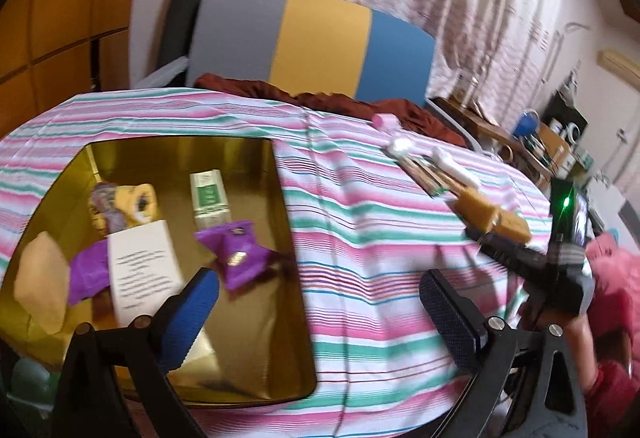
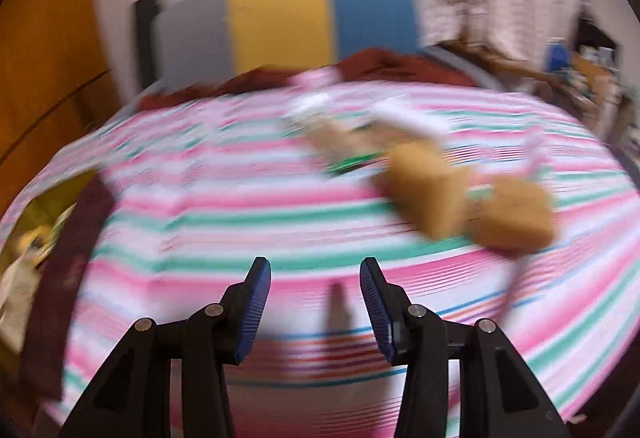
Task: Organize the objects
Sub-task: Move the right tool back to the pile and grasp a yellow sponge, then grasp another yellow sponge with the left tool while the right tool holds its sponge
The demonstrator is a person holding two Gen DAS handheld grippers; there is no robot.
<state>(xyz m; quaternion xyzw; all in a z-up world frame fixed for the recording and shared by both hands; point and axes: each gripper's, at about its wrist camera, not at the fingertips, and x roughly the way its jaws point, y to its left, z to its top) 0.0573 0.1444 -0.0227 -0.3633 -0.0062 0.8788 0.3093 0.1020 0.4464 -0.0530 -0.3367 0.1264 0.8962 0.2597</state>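
- The right gripper point(image 2: 315, 302) is nearest in its own view: its jaws stand partly apart with nothing between them, only striped cloth point(image 2: 248, 222) showing through the gap.
- The left gripper point(image 1: 316, 318) has its jaws spread wide and empty; the left one hangs over the gold tray point(image 1: 256, 318), the right one over the cloth beside it.
- Inside the tray lie things that look already sorted: a purple wrapper point(image 1: 240, 258), a white printed card point(image 1: 144, 270), a small green-and-white box point(image 1: 210, 204) and a yellow roll point(image 1: 142, 202).
- What is left to organize sits ahead and to the right of the right jaws: two tan sponge-like blocks point(image 2: 468, 206), touching or nearly so. Blur hides their edges.
- Just beyond the blocks lie a bundle of thin sticks point(image 1: 430, 178) and a white tube-like piece point(image 1: 456, 170), long axes running diagonally from upper left down toward the blocks. Farthest is a small pink item point(image 1: 385, 121) at the cloth's far edge.
- From the left wrist view the right gripper's dark body is right beside the blocks, while the left jaws are well apart from them, by the tray. So the right hand is nearer, and I judge the next pick is its job: swing right and forward to bring the blocks between the jaws.
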